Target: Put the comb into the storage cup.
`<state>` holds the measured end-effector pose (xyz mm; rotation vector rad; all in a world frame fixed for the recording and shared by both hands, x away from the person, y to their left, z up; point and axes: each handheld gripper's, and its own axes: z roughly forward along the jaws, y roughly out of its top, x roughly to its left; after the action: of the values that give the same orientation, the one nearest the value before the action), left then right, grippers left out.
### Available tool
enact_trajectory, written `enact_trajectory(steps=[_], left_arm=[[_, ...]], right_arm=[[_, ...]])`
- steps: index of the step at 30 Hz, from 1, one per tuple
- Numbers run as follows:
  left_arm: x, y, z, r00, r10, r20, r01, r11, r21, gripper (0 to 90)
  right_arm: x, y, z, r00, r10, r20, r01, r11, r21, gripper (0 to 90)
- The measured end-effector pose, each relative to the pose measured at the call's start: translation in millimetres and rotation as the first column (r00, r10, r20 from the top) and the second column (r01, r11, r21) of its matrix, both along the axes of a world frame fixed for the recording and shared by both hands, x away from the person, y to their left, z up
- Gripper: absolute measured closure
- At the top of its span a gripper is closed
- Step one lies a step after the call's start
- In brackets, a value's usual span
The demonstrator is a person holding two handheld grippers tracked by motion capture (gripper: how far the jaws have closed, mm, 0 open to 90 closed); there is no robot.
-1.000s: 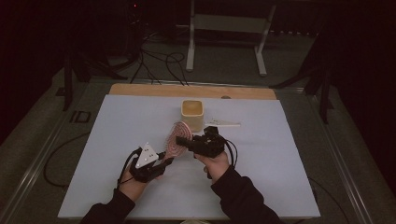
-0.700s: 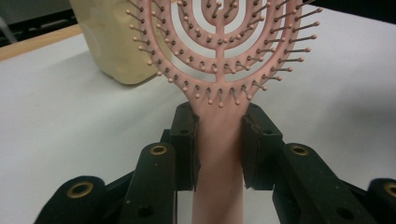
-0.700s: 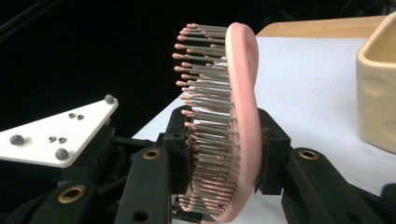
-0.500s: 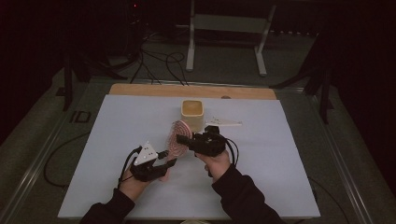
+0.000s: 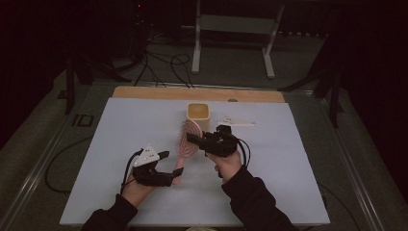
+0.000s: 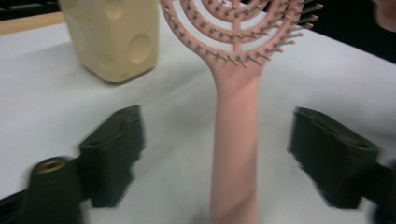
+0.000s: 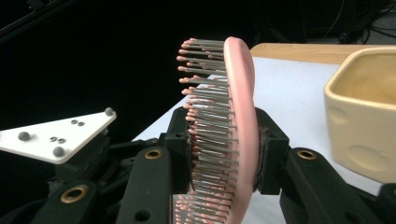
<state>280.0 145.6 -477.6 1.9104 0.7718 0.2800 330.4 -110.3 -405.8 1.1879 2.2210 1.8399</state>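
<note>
A: At the left of the bench, the left tool has its jaws spread wide to either side of the pink hairbrush, touching neither face of the handle. Right of it, the right tool is clamped on the brush head, bristles against one jaw and the back against the other.

B: How will the brush likely handle?

A: Light and stiff plastic, probably; the slim handle looks like the firm place to grip, since the bristles may flex.

B: What do the views add?

A: The left gripper view shows the open vented head and the gap around the handle; the right gripper view shows the bristle rows edge-on, and the cream cup near.
</note>
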Motion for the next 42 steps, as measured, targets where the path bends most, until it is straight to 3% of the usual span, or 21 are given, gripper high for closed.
enact_trajectory(steps=[5, 17, 26, 42], left_arm=[[-1.5, 5.1, 3.6, 0.9998, -0.015, -0.010, 0.015, 0.9998, 0.013, 0.3], [-10.6, 24.1, 0.1, 0.9987, -0.040, -0.032, 0.040, 0.9992, 0.004, 0.2], [-17.8, 40.8, -7.9, 0.9990, -0.040, -0.022, 0.040, 0.9991, 0.015, 0.2], [-33.5, 76.7, -15.5, 0.9988, 0.042, -0.025, -0.042, 0.9991, -0.005, 0.2]], right_arm=[[3.3, -6.0, 5.2, 0.9997, -0.019, 0.013, 0.019, 1.000, 0.001, 65.7], [11.6, -18.1, 20.1, 0.9982, -0.034, 0.049, 0.034, 0.999, -0.007, 65.7], [19.3, -26.3, 33.3, 0.9959, -0.040, 0.081, 0.041, 0.999, -0.010, 65.8], [34.2, -31.7, 53.6, 0.9881, -0.052, 0.145, 0.055, 0.998, -0.019, 66.0]])
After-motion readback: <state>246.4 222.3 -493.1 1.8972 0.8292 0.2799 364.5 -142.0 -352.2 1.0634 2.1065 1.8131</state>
